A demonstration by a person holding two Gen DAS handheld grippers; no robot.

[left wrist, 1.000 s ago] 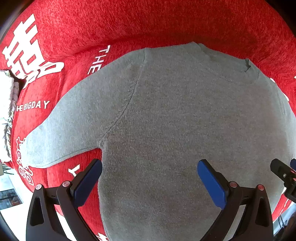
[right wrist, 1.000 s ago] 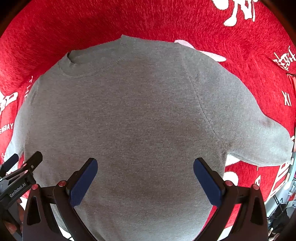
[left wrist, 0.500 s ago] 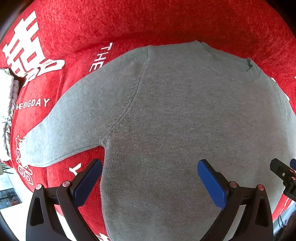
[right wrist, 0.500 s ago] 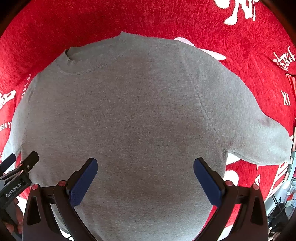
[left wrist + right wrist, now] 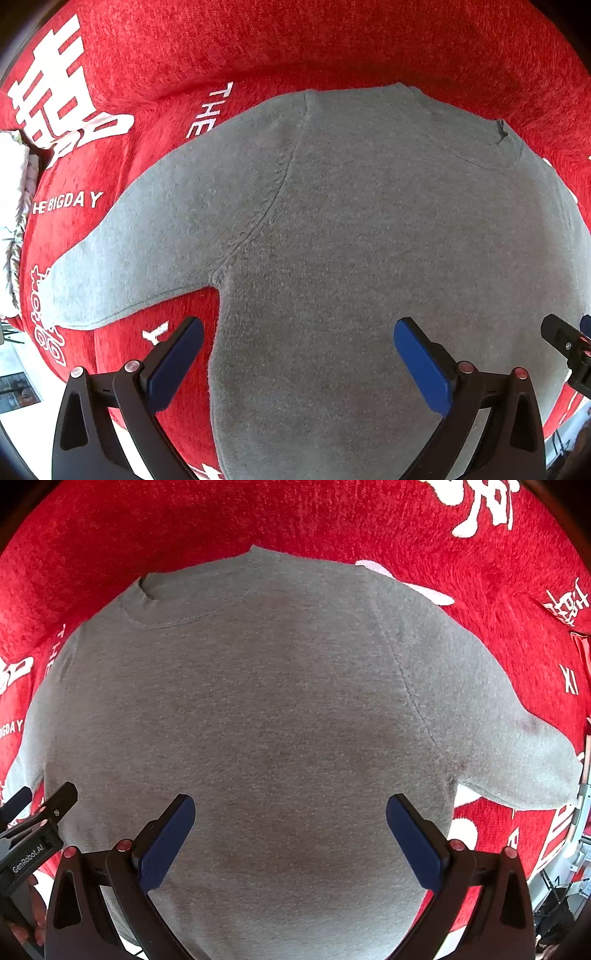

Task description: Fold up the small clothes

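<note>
A: Left gripper (image 5: 298,354) is hanging with its fingers (image 5: 175,360) spread wide, nothing in them. Right gripper (image 5: 290,830), same, released. Where's the garment lying relative to each?

B: Grey sweater (image 5: 351,258) is lying flat, directly under and ahead of both. In the left view its side edge is running just inside the left finger, bottom centre-left. Long axis is running bottom to top of frame, hem nearest, collar (image 5: 491,151) farthest, upper right.

A: Sleeves?

B: Left sleeve (image 5: 147,251) is fanning out to mid-left in the left view, cuff at the far left. Right sleeve (image 5: 517,753) is reaching mid-right in the right view. Each gripper looks nearer its own sleeve, so I'd judge sleeves-in first.

A: Material?

B: Soft, fuzzy knit, ribbed neck, raglan-style seams; reads limp, likely bunching if pinched shallow. Underneath, a red plush cloth (image 5: 332,524) with white lettering is covering the surface; can't tell if it's a counter.
</note>
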